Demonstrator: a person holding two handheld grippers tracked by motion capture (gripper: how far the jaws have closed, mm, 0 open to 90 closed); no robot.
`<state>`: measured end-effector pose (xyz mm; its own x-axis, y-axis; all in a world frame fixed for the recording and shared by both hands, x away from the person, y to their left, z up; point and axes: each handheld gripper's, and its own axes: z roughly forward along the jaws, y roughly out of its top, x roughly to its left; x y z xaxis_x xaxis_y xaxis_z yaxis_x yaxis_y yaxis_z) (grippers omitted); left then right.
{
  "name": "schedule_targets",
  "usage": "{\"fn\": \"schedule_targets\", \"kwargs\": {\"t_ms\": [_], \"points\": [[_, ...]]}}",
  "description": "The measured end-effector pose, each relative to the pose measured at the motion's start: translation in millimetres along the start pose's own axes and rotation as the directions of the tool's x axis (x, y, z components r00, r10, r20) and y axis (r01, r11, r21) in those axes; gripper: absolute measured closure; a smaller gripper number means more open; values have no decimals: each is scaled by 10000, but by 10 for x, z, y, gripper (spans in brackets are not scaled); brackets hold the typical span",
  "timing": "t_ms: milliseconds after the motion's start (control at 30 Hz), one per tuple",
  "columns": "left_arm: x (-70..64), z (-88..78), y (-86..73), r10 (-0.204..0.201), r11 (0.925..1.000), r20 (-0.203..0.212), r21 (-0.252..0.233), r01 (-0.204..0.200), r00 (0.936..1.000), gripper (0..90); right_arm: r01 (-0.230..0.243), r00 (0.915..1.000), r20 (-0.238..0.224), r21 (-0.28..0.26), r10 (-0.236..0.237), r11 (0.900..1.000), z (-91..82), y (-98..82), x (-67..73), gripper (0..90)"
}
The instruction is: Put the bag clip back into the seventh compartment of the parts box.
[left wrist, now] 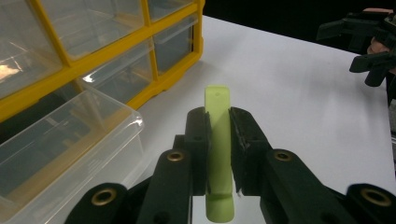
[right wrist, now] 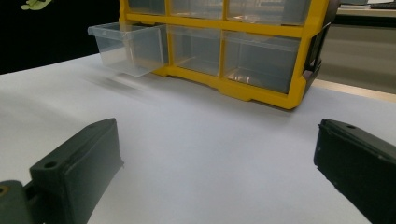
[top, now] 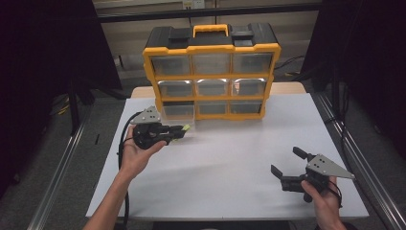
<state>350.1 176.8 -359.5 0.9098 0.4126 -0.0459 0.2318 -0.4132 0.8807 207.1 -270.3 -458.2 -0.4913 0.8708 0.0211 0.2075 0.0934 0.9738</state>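
A yellow and black drawer cabinet (top: 211, 72) with clear drawers stands at the back of the white table (top: 230, 158). Its bottom-left drawer (top: 178, 111) is pulled out, seen also as the clear drawer (left wrist: 60, 154) and drawer (right wrist: 128, 46). My left gripper (top: 181, 130) hovers just in front of that drawer, shut on a pale green flat piece (left wrist: 219, 140) that sticks out past the jaws. My right gripper (top: 287, 163) stands open near the table's front right, nothing between its jaws, with the left finger (right wrist: 79, 163) and right finger (right wrist: 359, 163) far apart.
The cabinet (left wrist: 93, 51) fills the back middle of the table. A wooden edge (top: 287, 87) shows behind the white sheet. Metal rails (top: 354, 153) run along both sides of the table, with dark curtains beyond.
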Motion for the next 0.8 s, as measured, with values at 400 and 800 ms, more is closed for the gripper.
{"fn": "schedule_targets", "kwargs": {"t_ms": [400, 800], "points": [[198, -89, 79, -141, 9999, -371, 93, 145, 9992, 784, -8, 10000, 60, 40, 8, 10000, 12, 0, -16, 3], [410, -152, 195, -138, 9994, -643, 315, 159, 9978, 784, -54, 10000, 54, 41, 54, 10000, 13, 0, -15, 2]]}}
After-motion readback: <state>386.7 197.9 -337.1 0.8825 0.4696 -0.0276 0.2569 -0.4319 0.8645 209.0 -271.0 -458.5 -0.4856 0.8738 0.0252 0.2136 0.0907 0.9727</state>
